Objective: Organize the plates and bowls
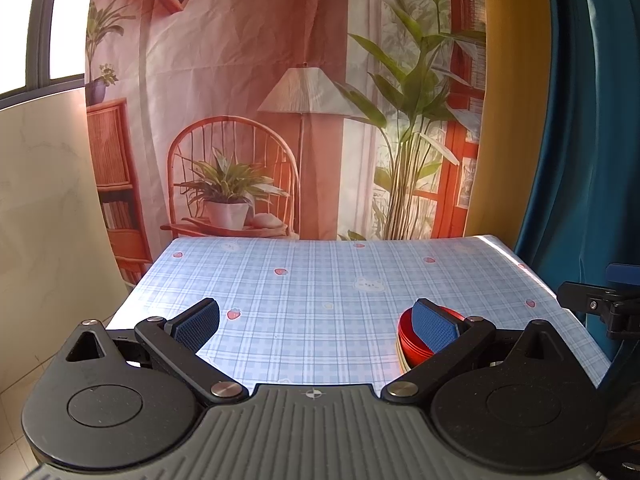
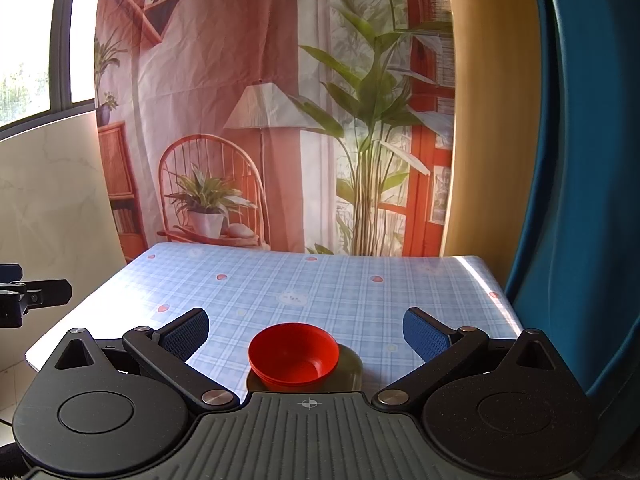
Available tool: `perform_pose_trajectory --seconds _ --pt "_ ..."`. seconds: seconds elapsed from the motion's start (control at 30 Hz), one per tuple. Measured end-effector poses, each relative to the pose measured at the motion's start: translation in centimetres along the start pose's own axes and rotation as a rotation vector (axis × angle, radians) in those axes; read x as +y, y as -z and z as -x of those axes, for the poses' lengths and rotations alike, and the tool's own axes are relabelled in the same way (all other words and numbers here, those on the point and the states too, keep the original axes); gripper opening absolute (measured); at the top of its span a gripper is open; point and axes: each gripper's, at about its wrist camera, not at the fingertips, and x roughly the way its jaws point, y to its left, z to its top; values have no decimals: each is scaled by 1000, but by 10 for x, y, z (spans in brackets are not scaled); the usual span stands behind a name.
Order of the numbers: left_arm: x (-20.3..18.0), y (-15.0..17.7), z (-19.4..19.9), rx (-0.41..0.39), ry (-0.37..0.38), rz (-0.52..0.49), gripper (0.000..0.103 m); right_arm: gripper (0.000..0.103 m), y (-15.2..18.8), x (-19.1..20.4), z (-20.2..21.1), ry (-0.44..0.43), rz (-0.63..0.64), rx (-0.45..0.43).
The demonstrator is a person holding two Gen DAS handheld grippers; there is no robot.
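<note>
A stack of red bowls (image 2: 294, 354) stands on an olive-green plate (image 2: 352, 372) near the table's front edge, right in front of my right gripper (image 2: 306, 334). That gripper is open and empty, its blue pads either side of the stack and above it. In the left wrist view the red bowls (image 1: 406, 338) sit on a pale plate rim (image 1: 402, 362), partly hidden behind the right finger. My left gripper (image 1: 316, 320) is open and empty over bare tablecloth, left of the stack.
The table (image 1: 320, 280) has a blue plaid cloth with strawberry prints. A printed backdrop (image 1: 280, 100) hangs behind its far edge. A blue curtain (image 2: 580, 160) is to the right, a pale wall to the left. The other gripper shows at each view's side edge.
</note>
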Motion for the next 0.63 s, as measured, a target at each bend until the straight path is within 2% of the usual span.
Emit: perform_pose_trajectory --seconds 0.63 --pt "-2 2 -2 6 9 5 103 103 0 0 0 0 1 1"
